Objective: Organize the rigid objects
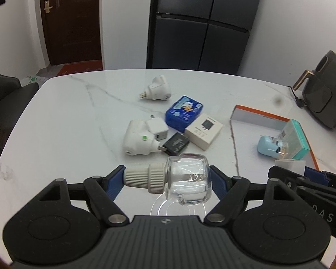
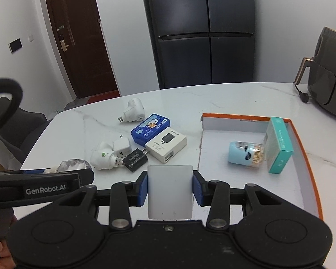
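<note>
— so, how do your hands sit?

— both tipped down over the marble table (image 2: pixel 74 123). my left gripper (image 1: pixel 168 177) is clenched on a clear glass bottle (image 1: pixel 187 182) lying sideways, its ribbed cap (image 1: pixel 145 177) against one pad. my right gripper (image 2: pixel 170 190) clamps a white block (image 2: pixel 169 192) upright.

— and around you?

— the orange-edged tray (image 2: pixel 302 157) lies to the right, holding a pale blue container (image 2: pixel 242 154) and a teal box (image 2: pixel 278 145). plugs and small boxes are clustered ahead, left of the tray.
</note>
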A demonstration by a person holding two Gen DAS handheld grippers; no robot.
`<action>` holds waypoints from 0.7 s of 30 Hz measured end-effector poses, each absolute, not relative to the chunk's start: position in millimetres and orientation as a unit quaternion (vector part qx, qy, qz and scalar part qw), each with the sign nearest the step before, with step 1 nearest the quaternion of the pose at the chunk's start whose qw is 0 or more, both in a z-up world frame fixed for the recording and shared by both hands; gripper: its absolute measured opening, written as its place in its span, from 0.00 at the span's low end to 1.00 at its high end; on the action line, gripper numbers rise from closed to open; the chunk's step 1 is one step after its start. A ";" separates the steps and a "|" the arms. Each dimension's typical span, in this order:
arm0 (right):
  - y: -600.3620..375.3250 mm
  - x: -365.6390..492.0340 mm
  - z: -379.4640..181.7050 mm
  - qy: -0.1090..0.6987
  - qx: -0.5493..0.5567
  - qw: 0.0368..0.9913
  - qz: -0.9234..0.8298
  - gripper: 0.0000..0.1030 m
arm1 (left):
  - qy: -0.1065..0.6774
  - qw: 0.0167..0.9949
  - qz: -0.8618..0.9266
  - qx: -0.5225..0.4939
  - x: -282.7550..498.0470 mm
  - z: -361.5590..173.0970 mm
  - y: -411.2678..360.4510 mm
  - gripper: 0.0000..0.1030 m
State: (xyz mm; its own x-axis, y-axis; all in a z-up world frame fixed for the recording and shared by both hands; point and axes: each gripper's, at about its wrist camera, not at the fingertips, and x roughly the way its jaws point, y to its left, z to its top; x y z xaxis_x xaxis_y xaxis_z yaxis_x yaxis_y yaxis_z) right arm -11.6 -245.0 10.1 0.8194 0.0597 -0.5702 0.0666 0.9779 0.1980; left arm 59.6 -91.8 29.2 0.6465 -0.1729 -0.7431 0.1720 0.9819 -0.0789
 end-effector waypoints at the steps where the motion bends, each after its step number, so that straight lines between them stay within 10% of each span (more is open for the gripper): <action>1: -247.7 -14.0 10.9 0.299 0.106 0.948 -0.003 0.49 | 0.409 0.907 -0.097 0.000 58.5 29.8 -95.1 0.77; 21: -286.1 -40.6 13.6 0.292 0.124 0.948 -0.028 0.49 | 0.406 0.905 -0.126 0.015 38.0 31.0 -136.0 0.78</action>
State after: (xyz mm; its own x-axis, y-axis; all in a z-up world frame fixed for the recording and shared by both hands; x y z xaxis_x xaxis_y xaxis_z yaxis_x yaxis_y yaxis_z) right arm -40.6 -286.1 13.6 0.8273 0.0194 -0.5614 0.1258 0.9676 0.2189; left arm 38.0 -136.0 31.0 0.6388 -0.2155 -0.7386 0.2403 0.9678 -0.0746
